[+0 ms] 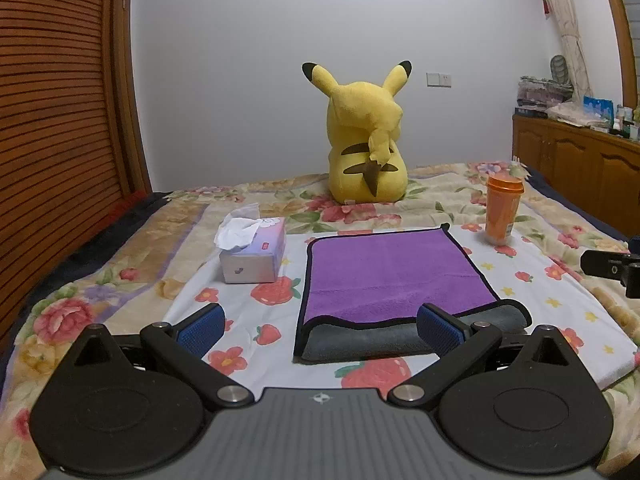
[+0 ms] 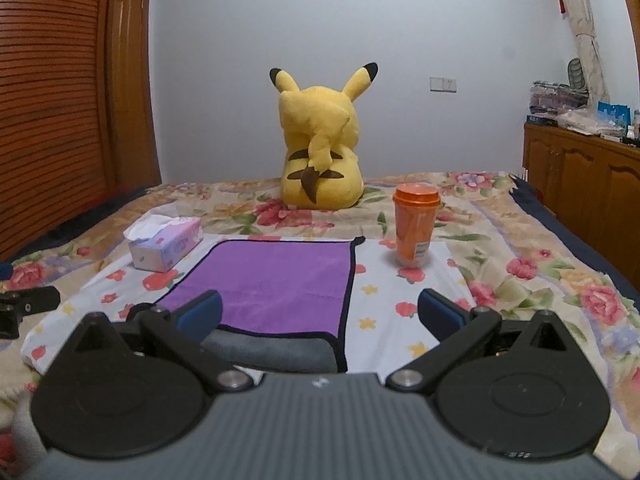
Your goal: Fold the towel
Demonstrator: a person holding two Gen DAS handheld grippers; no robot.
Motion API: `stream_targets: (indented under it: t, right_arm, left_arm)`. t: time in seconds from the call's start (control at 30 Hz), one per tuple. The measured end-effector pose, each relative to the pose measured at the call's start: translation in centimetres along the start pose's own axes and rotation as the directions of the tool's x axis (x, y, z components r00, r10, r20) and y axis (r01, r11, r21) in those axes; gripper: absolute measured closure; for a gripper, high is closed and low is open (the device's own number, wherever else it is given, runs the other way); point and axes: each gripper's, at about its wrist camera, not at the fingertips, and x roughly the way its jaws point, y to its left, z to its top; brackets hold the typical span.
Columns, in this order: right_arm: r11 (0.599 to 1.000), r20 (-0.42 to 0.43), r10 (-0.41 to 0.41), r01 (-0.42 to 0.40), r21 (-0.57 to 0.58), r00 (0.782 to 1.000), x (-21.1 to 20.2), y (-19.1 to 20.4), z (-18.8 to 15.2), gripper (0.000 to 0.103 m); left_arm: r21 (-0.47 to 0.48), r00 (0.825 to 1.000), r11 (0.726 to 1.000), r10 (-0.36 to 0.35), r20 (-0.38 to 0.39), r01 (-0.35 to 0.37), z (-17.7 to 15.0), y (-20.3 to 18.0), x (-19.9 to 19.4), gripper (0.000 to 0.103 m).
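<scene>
A purple towel [image 1: 392, 276] with a black hem and grey underside lies flat on the white strawberry-print cloth [image 1: 540, 292] on the bed. Its near edge is turned over in a grey roll. My left gripper [image 1: 320, 330] is open and empty, hovering just short of the towel's near left corner. My right gripper [image 2: 320, 316] is open and empty, just short of the towel [image 2: 272, 280] at its near right corner. The right gripper's body shows at the right edge of the left wrist view [image 1: 612, 268].
A tissue box [image 1: 254, 254] stands left of the towel, and an orange cup with a lid [image 1: 502, 212] stands to its far right. A yellow Pikachu plush [image 1: 366, 140] sits behind on the floral bedspread. A wooden cabinet [image 2: 584, 176] is at right.
</scene>
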Motion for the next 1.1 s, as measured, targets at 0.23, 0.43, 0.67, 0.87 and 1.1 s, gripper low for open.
stream_targets:
  t: [0.23,0.43,0.67,0.87,1.1]
  right_arm:
    - [1.000,-0.035,0.006,-0.006,0.003,0.999,1.3,0.2,0.1,0.000]
    - [1.000,-0.055,0.015,-0.016,-0.008,0.998,2.3,0.4,0.1,0.000]
    - [0.999,-0.084,0.015,-0.018,-0.031,0.996,3.7,0.6,0.1,0.000]
    - [0.999,-0.108,0.025,-0.028,-0.030,0.994,4.7,0.6,0.0,0.000]
    - [0.998,-0.129,0.040,-0.044,-0.033,0.991,5.9,0.8,0.0,0.000]
  left_arm:
    - [0.002,1.000,1.000,0.009,-0.013,-0.009,0.6,0.6,1.7,0.000]
    - [0.007,1.000,1.000,0.009,-0.020,-0.008,0.9,0.8,2.8,0.000]
    - [0.039,0.999,0.999,-0.006,-0.039,0.008,1.1,0.4,4.6,0.000]
    - [0.046,0.999,0.999,-0.014,-0.051,0.017,1.3,0.5,5.9,0.000]
    - [0.025,0.995,0.999,-0.029,-0.093,0.031,1.2,1.3,8.0,0.000]
